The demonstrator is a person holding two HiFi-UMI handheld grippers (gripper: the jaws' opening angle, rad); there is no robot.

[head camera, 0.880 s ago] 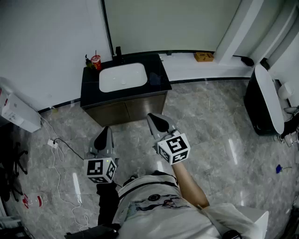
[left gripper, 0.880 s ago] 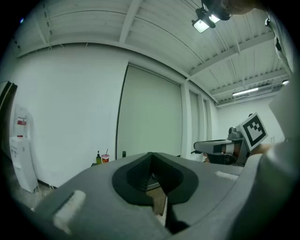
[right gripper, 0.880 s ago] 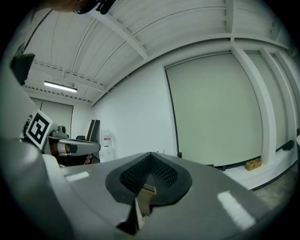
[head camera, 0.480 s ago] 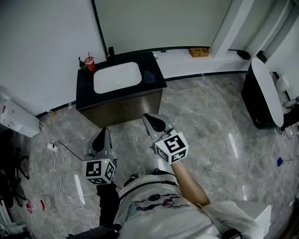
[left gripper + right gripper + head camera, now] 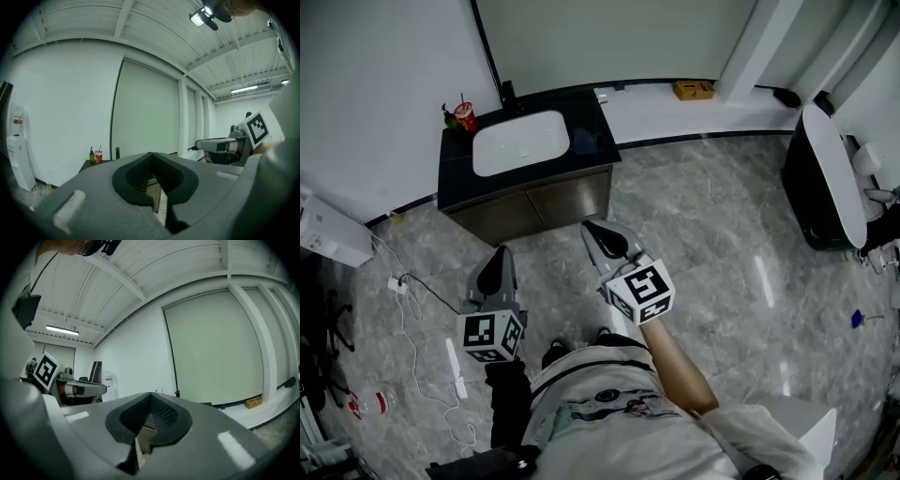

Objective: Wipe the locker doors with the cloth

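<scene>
No cloth and no locker doors show in any view. In the head view my left gripper (image 5: 497, 259) hangs over the grey marble floor, jaws shut and empty, its marker cube near my body. My right gripper (image 5: 598, 231) is held a little higher and further forward, also shut with nothing in it, and points toward the cabinet. In the left gripper view the left gripper (image 5: 151, 155) has its jaws closed together, with the right gripper (image 5: 220, 145) off to the side. The right gripper (image 5: 150, 395) shows the same closed jaws in its own view.
A dark sink cabinet (image 5: 525, 192) with a white basin (image 5: 520, 142) and a red cup (image 5: 465, 116) stands ahead by the wall. A cable and plug (image 5: 398, 284) lie on the floor at left, near a white appliance (image 5: 333, 239). A black-and-white machine (image 5: 825, 178) stands at right.
The sink cabinet has slid left and up in the head view as I move. Both grippers have drifted slightly left and stay shut.
</scene>
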